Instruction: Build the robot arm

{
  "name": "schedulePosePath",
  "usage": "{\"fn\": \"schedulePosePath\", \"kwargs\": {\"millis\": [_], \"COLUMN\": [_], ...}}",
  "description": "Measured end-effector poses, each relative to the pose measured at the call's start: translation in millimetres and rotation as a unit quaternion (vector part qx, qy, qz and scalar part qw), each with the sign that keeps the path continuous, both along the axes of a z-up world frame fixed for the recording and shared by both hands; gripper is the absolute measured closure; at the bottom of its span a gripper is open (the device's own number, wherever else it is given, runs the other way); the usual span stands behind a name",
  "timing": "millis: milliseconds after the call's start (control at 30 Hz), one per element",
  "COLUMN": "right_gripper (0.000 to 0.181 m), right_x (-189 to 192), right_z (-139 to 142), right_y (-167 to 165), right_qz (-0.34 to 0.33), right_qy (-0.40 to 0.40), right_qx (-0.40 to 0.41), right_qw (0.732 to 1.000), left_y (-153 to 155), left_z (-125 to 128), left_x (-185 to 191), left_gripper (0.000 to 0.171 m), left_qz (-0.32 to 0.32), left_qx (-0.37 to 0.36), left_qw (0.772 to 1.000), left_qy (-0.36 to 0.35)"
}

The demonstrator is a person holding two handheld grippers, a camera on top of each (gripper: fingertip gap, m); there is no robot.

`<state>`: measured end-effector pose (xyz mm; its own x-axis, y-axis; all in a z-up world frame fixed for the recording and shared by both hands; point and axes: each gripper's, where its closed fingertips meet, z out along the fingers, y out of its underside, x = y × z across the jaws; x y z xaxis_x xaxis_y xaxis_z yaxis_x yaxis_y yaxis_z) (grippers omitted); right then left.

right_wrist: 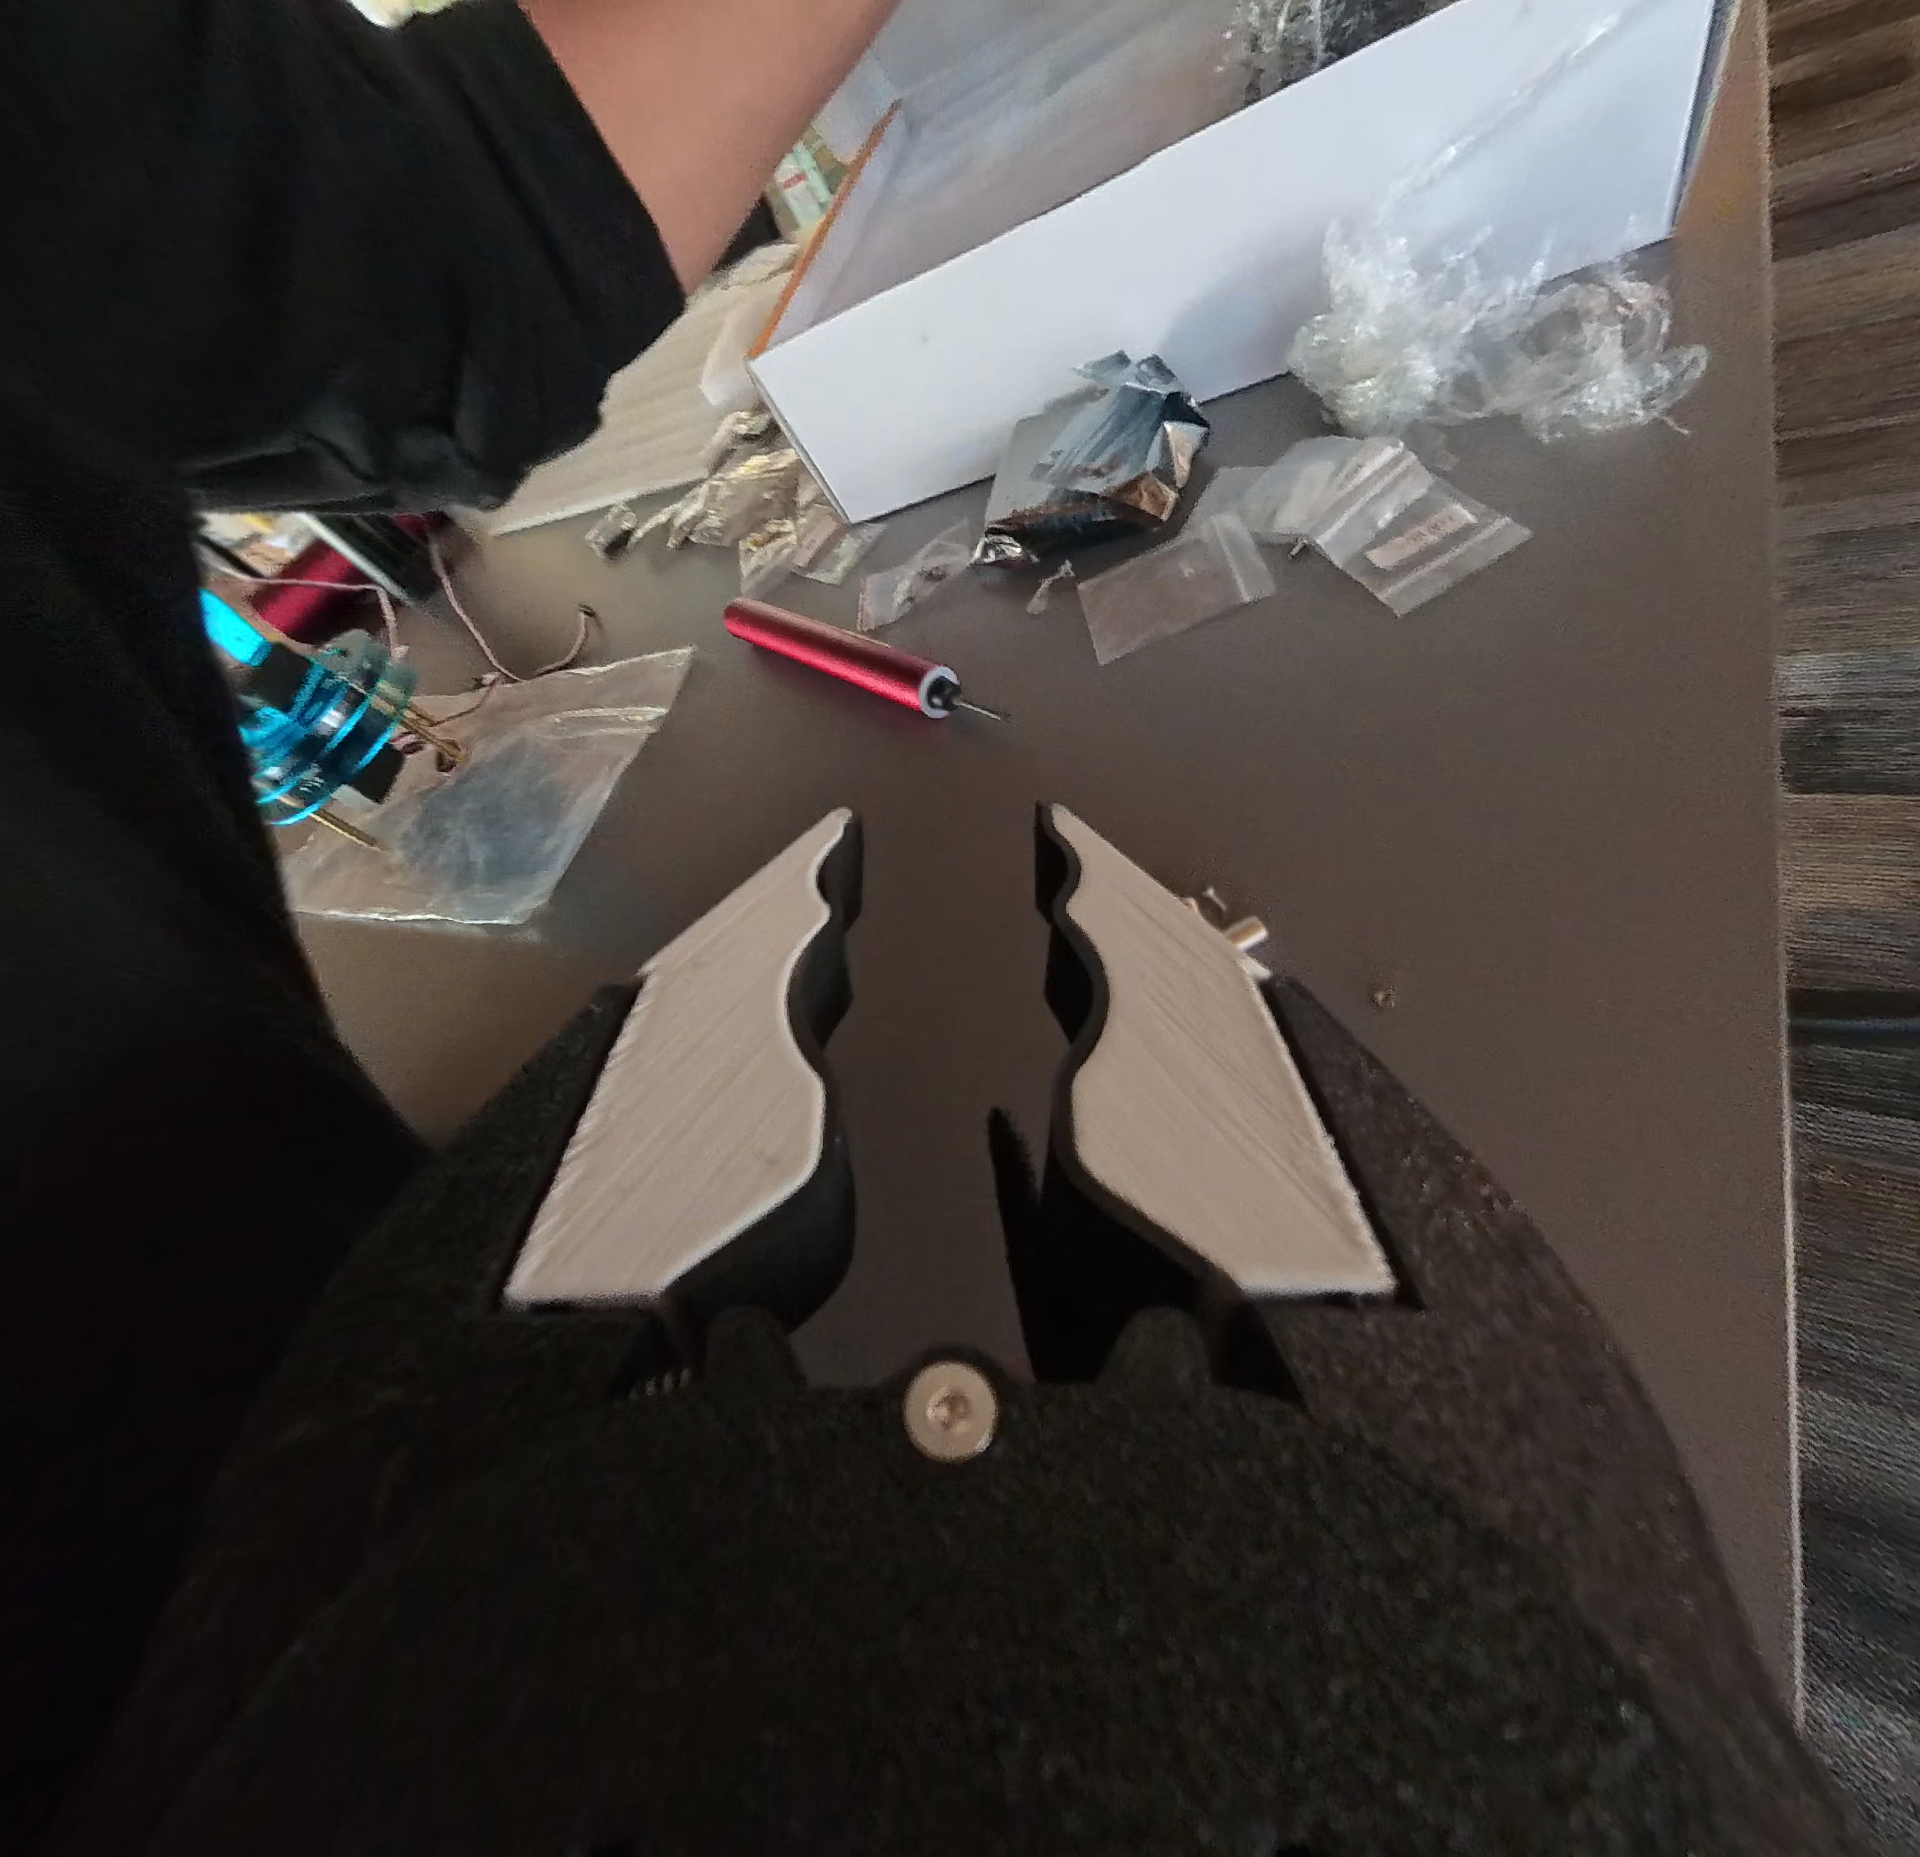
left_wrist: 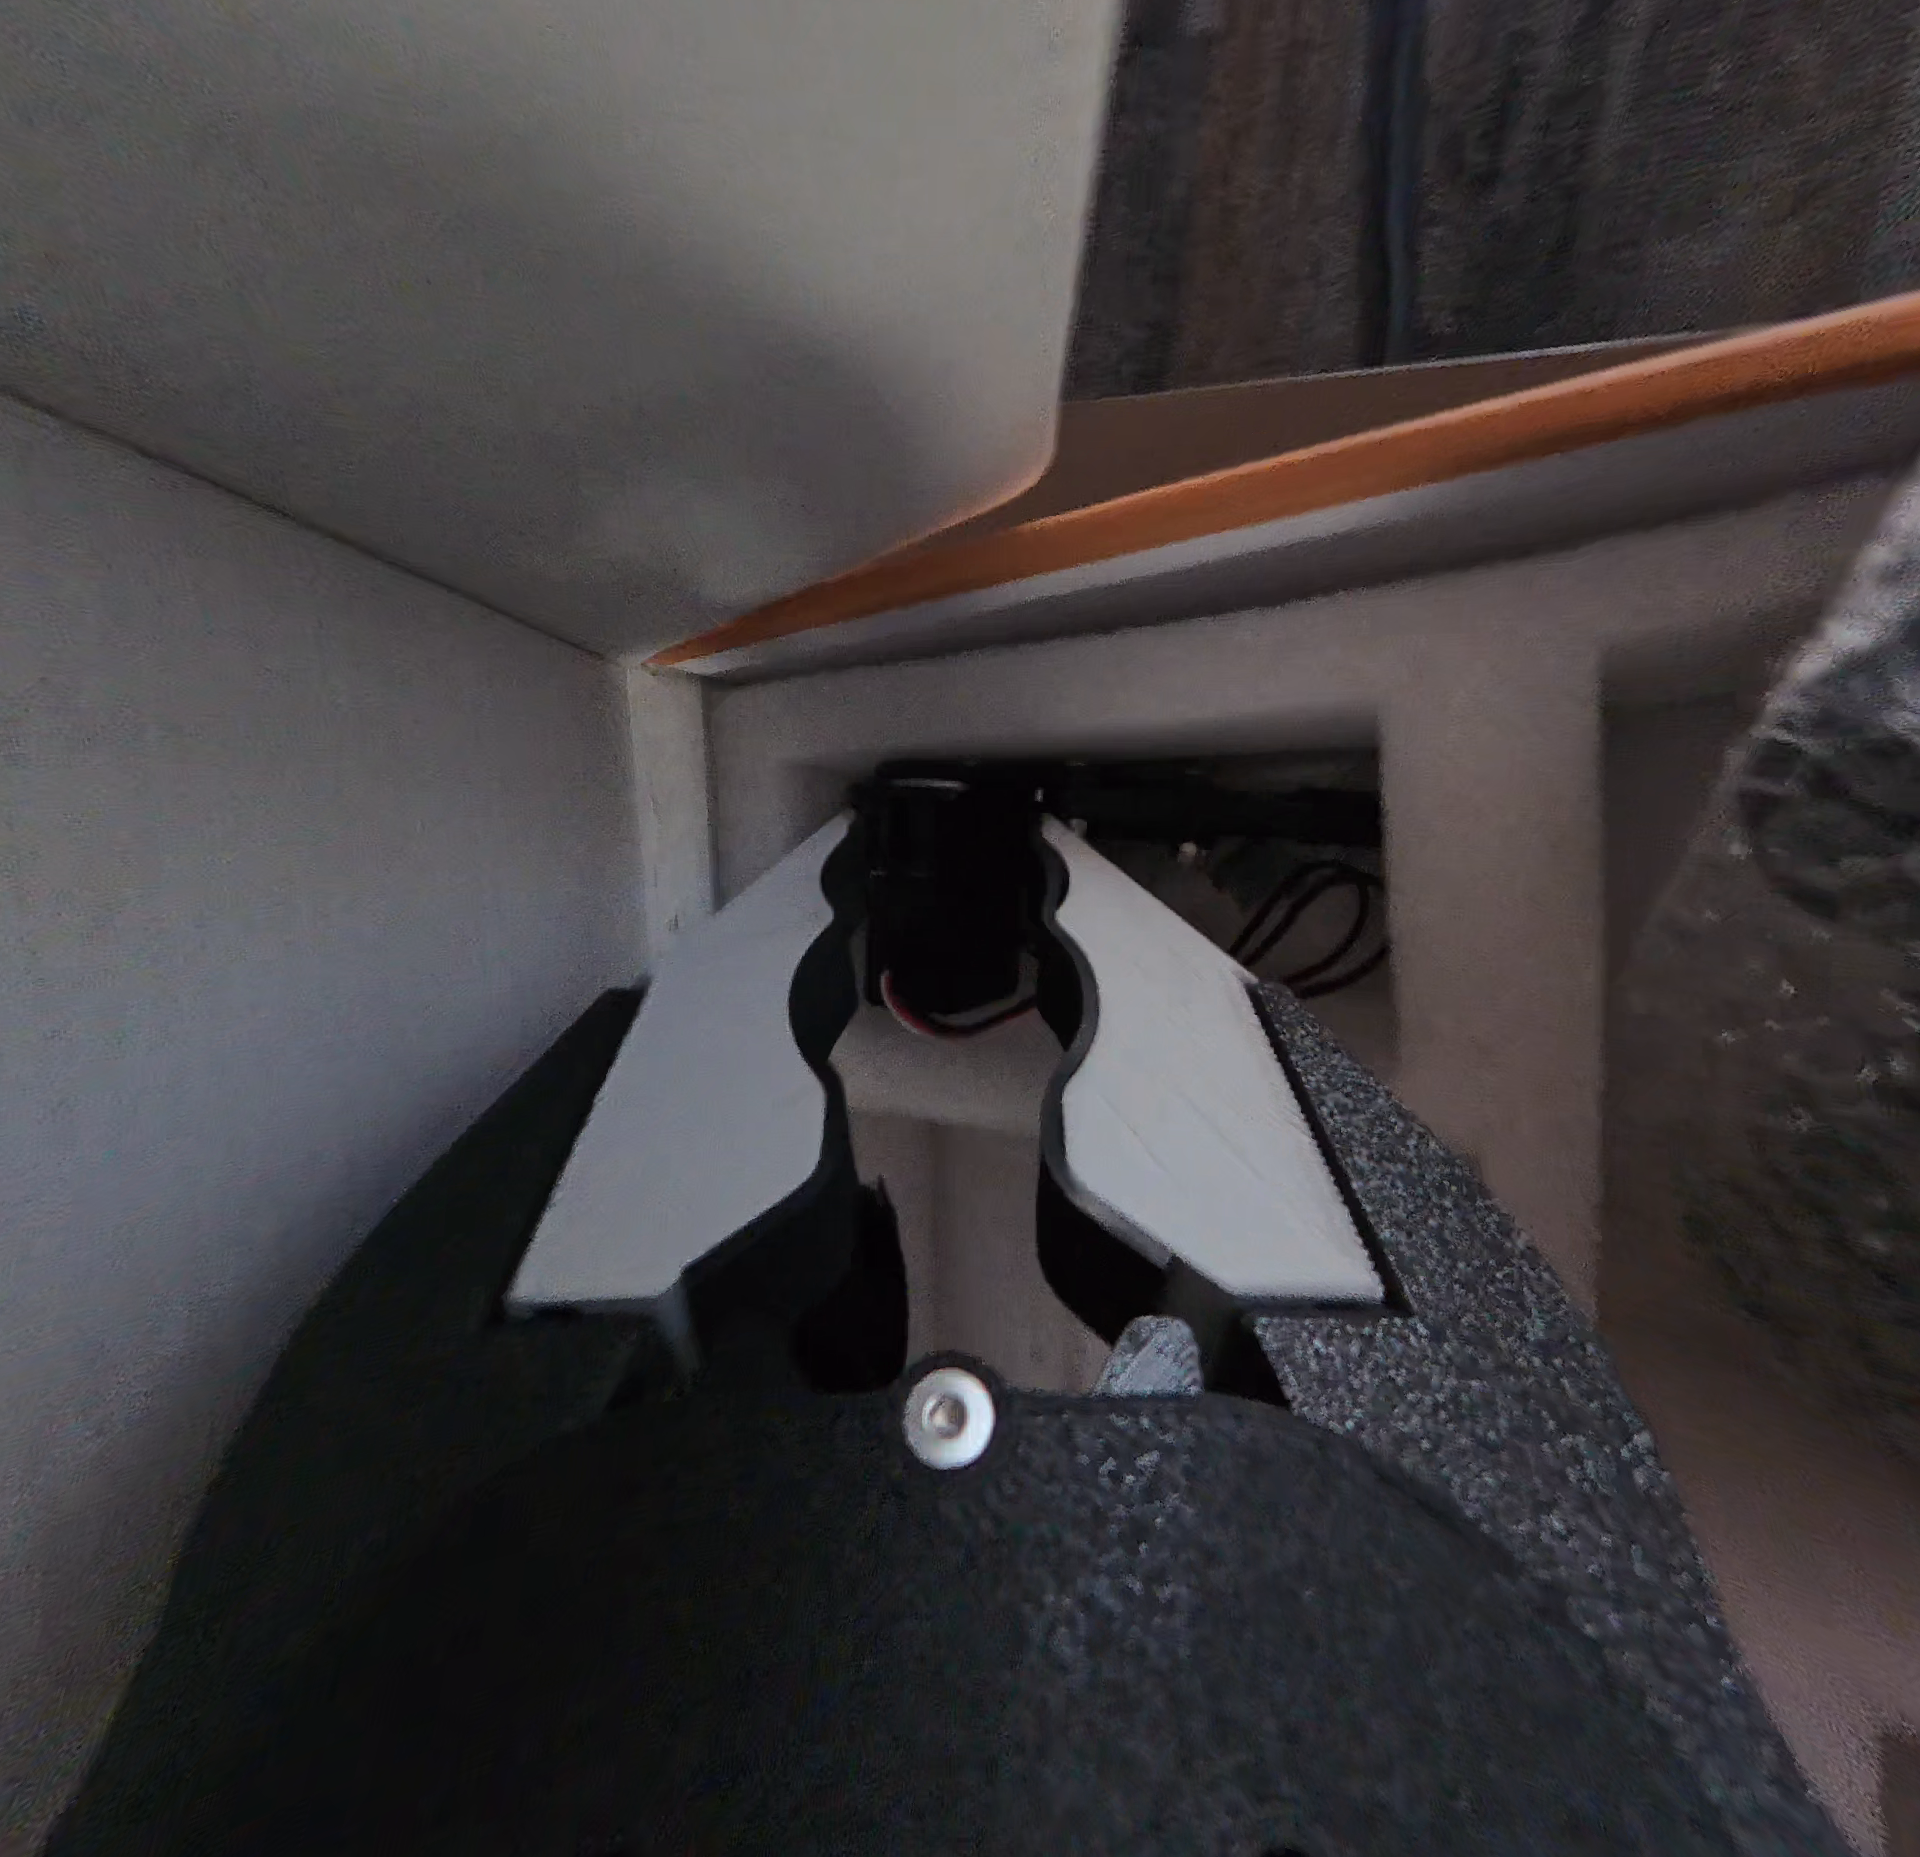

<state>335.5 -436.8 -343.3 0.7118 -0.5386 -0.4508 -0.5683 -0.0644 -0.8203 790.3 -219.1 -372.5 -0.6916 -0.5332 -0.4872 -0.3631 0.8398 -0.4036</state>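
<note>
- Left wrist view: left gripper (left_wrist: 948,831) is pushed into a white foam insert (left_wrist: 1486,872) inside a white cardboard box w/ orange edge (left_wrist: 1247,477).
- Its white fingers (left_wrist: 717,1059) are seen part open, set either side of a small black cylindrical part w/ red-white wires (left_wrist: 945,903); the part sits between the tips in a rectangular foam cut-out. Firm grip vs. mere contact: cannot be told.
- More black parts & dark cables (left_wrist: 1299,903) are seen in the same cut-out, to the right.
- A crumpled grey plastic wrap (left_wrist: 1808,924) is seen at the right edge, blurred.
- Right wrist view: right gripper (right_wrist: 948,820) is held over a dark grey worktop (right_wrist: 1351,976); fingers (right_wrist: 707,1069) are spread apart, nothing between them.
- A red metal pen-shaped screwdriver w/ thin bit (right_wrist: 842,654) lies ahead of the tips, apart from them.
- Beyond it lie small clear zip bags (right_wrist: 1174,581), a crumpled silver foil bag (right_wrist: 1091,467) & clear plastic wrap (right_wrist: 1486,342), beside the white box.
- A blue transparent round assembly (right_wrist: 322,727) sits at left by a flat silver bag (right_wrist: 499,789).
- A person's black sleeve (right_wrist: 312,228) & forearm (right_wrist: 748,93) cross the upper left.
</note>
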Motion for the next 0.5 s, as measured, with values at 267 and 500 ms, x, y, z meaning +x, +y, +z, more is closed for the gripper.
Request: {"fn": "schedulePosePath", "kwargs": {"millis": [267,500], "right_gripper": [0.149,0.149], "right_x": [2,0], "right_z": [-3,-3], "right_y": [0,-6], "right_qz": [0.092,0.123], "right_qy": [-0.002,0.001], "right_qx": [-0.008,-0.006], "right_qw": [0.996,0.992], "left_y": [8,13], "left_z": [-10,-12], "left_x": [1,5], "left_gripper": [0.141,0.148], "left_qz": [0.019,0.016], "left_qx": [0.015,0.069], "left_qw": [0.994,0.996], "left_qy": [0.104,0.06]}}
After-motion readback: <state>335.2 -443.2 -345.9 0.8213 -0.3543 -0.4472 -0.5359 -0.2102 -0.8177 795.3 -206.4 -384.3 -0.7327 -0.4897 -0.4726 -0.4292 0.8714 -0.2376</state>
